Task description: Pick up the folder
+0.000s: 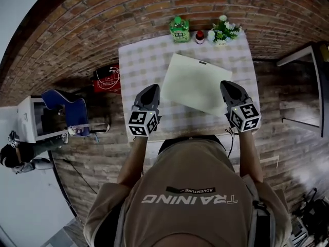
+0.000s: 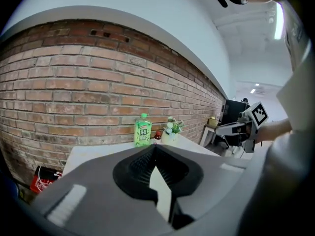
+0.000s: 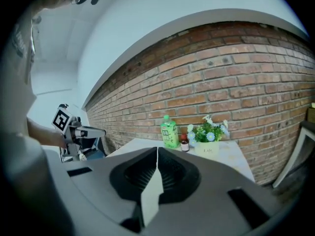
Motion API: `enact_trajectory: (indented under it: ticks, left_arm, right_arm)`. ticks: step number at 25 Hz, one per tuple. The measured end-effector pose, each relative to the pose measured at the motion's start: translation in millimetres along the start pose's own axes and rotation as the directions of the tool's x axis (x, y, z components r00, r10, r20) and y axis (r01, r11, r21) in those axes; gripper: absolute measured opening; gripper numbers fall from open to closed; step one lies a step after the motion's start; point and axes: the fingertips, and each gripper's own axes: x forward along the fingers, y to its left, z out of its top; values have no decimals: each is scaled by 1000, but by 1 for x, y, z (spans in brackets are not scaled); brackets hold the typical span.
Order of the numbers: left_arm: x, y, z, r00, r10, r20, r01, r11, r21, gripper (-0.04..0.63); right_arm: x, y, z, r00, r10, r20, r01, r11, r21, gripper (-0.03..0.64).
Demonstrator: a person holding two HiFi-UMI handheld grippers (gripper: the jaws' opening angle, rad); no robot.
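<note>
The folder [image 1: 195,84], a pale flat sheet-like cover, lies slantwise on the checked tablecloth [image 1: 141,60]. My left gripper [image 1: 152,89] hovers just off the folder's left corner, its jaws shut with nothing between them. At the folder's right edge, my right gripper [image 1: 227,85] is likewise shut and empty. In the left gripper view the left gripper [image 2: 154,147] has its dark jaws meeting in a line, and the right gripper view shows the same for the right gripper [image 3: 157,149]. Neither gripper view shows the folder clearly.
A green bottle [image 1: 179,29], a small red-capped bottle [image 1: 199,36] and a pot of flowers [image 1: 222,31] stand along the table's far edge by the brick wall. On the floor to the left are a red bag [image 1: 108,78], a blue chair [image 1: 67,109] and a white box [image 1: 32,118]. A metal-framed stand [image 1: 308,86] is at the right.
</note>
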Motion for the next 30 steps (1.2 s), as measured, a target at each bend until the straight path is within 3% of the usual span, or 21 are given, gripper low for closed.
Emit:
enact_trajectory:
  ticks: [3, 6, 8, 9, 10, 12, 14, 16, 19, 24, 30]
  left_arm:
    - [16, 6, -9, 998, -54, -40, 54, 999, -9, 6]
    - [38, 15, -26, 989, -115, -95, 109, 992, -63, 9]
    - [53, 21, -42, 972, -174, -158, 154, 979, -130, 80]
    - [61, 23, -52, 955, -219, -200, 185, 967, -177, 153]
    - [68, 23, -63, 929, -277, -246, 222, 948, -230, 227]
    - [80, 22, -83, 854, -403, -328, 286, 892, -351, 306]
    - [89, 21, -96, 781, -500, -374, 318, 834, -450, 319]
    - [97, 23, -106, 736, -534, -416, 327, 818, -472, 328]
    - [109, 25, -121, 690, -549, -471, 321, 816, -480, 331]
    - [123, 21, -134, 641, -574, -510, 321, 804, -501, 331]
    - [139, 15, -145, 595, -605, -529, 313, 781, -541, 331]
  right_arm:
    - [-2, -4, -12, 998, -58, -24, 59, 998, 33, 12]
    - [-1, -13, -32, 991, -104, -82, 111, 991, 75, 12]
    - [-1, -21, -50, 983, -129, -134, 147, 979, 143, 32]
    - [-2, -25, -61, 978, -131, -164, 163, 967, 198, 161]
    - [-4, -28, -76, 972, -126, -200, 177, 948, 265, 222]
    - [-11, -35, -109, 959, -106, -265, 212, 884, 417, 250]
    - [-18, -43, -134, 952, -94, -292, 243, 812, 530, 255]
    - [-24, -50, -149, 948, -99, -304, 265, 776, 573, 258]
    - [-27, -52, -163, 945, -83, -316, 265, 760, 593, 258]
    - [-15, -50, -166, 941, -53, -333, 246, 784, 570, 258]
    - [7, -56, -195, 928, -1, -372, 261, 715, 648, 261]
